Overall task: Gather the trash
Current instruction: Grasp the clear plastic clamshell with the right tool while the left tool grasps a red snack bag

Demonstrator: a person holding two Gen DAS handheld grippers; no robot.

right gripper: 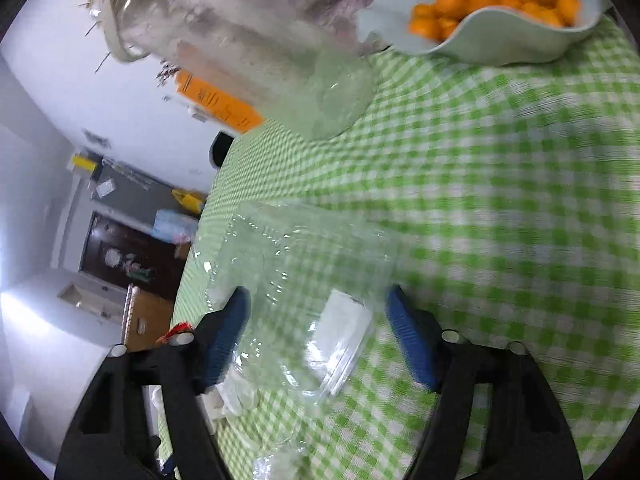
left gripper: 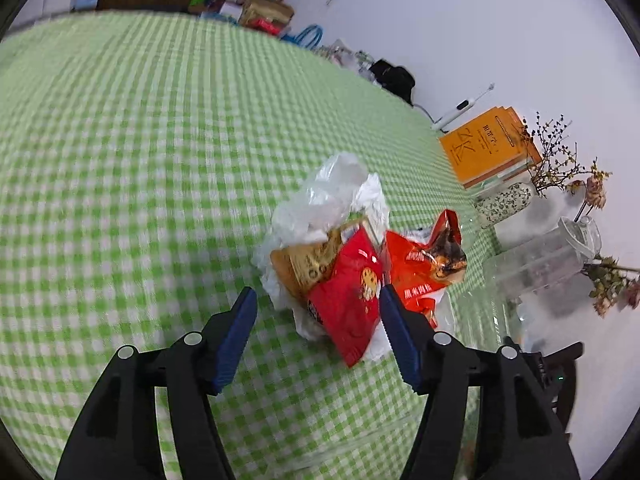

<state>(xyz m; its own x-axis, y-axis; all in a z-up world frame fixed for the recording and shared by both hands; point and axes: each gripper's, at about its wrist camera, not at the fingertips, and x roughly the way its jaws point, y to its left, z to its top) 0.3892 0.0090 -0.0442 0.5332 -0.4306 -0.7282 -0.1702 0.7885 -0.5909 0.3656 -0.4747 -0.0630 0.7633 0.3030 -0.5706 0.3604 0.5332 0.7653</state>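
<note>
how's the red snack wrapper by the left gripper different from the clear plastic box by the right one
The red snack wrapper is opaque, printed and flat; the clear plastic box is see-through and moulded, so it keeps its shape. The wrapper lies in a heap with an orange wrapper and a white plastic bag; the box lies apart from that heap. Both lie on the green checked tablecloth between open jaws.

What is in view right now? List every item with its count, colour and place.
crumpled snack wrappers: several, red and gold, on a white plastic bag, mid-table
clear plastic clamshell container: one, transparent, between the right jaws
green checked tablecloth: one, covers the table
clear glass pitcher: one, by the far edge
pale wavy bowl of oranges: one, behind the pitcher
orange books: a stack, by the wall
speckled vase of dried flowers: one, beside the books
left gripper: open, over the wrappers
right gripper: open
</note>
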